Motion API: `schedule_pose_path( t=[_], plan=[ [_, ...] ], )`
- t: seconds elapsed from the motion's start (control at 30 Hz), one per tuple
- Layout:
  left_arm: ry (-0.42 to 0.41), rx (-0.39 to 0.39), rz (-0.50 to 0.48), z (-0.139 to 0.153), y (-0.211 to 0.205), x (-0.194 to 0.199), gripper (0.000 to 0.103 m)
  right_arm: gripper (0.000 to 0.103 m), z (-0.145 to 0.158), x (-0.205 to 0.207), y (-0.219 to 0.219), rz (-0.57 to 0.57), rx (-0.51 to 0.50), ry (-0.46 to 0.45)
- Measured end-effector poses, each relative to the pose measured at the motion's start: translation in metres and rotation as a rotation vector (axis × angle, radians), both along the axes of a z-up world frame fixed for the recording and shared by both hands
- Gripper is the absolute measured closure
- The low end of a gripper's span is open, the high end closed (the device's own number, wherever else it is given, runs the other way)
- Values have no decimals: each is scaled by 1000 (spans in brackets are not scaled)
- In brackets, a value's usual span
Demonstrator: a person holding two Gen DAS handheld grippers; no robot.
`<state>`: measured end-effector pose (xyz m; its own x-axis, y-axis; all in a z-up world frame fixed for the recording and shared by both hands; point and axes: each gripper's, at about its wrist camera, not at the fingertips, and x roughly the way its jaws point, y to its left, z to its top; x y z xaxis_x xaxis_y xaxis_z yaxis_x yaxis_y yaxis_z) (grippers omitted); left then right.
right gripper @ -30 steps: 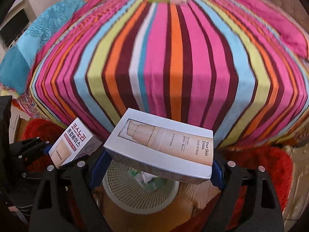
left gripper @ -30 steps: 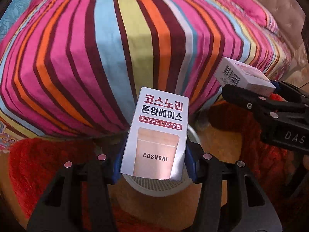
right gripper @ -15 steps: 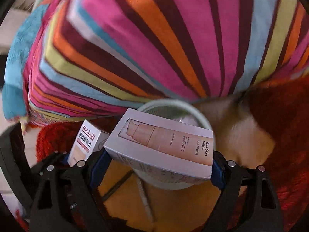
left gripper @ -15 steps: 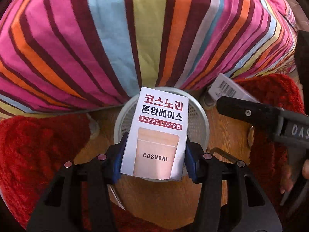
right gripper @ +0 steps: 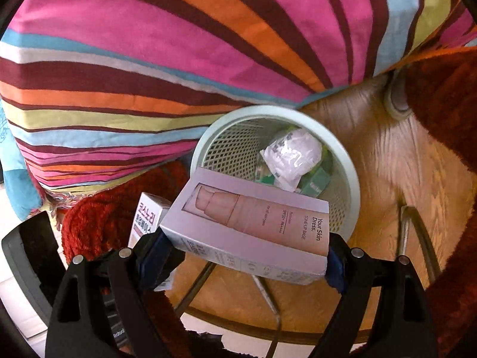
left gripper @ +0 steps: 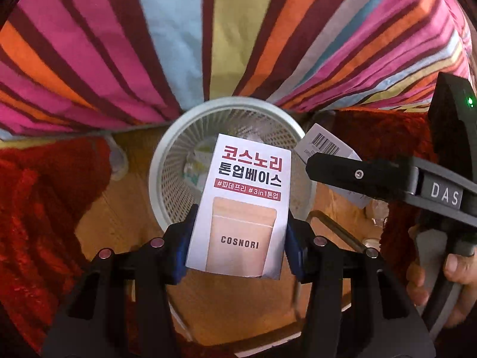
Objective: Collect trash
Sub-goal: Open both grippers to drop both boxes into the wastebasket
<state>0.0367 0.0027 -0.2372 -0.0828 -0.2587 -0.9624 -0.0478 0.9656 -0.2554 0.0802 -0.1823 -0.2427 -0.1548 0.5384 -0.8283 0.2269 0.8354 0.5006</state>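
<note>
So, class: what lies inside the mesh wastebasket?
Inside the mesh wastebasket lie a crumpled white plastic wrapper and green packaging. The Your Skin Dress box held in front covers the near part, so anything there is hidden.

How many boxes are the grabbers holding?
2. The COSNORI box is in the left gripper, the Your Skin Dress box in the right gripper, both above the bin.

- The wooden floor [right gripper: 387,161] fills the lower middle of both views.
- A white mesh trash basket [right gripper: 353,176] stands on it at the centre.
- A red shaggy rug [left gripper: 38,208] lies on it at the left.
- The striped bedspread [left gripper: 179,44] hangs down to it at the top.
</note>
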Motion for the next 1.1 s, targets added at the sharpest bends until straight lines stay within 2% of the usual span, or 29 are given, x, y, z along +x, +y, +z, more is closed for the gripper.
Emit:
schedule_pose_path(
  t=[0.23, 0.77, 0.8, 0.83, 0.9, 1.1],
  plan=[
    [41, -16, 10, -7, -3, 0, 52, 21, -23, -4, 2, -39, 67, 79],
    [102, -24, 16, -21, -3, 2, 50, 20, -36, -3, -3, -103, 147, 126],
    [110, -27, 17, -22, -3, 2, 49, 14, -37, -3, -2, -103, 156, 133],
    [121, -29, 19, -23, -2, 2, 40, 8, -37, -4, -1, -100, 150, 138],
    [128, -23, 29, -25, 0, 2, 24, 8, -36, -4, -2, -99, 121, 127],
    [123, -21, 60, -25, 4, 3, 24, 8, -34, -3, -13, -140, 88, 91]
  ],
)
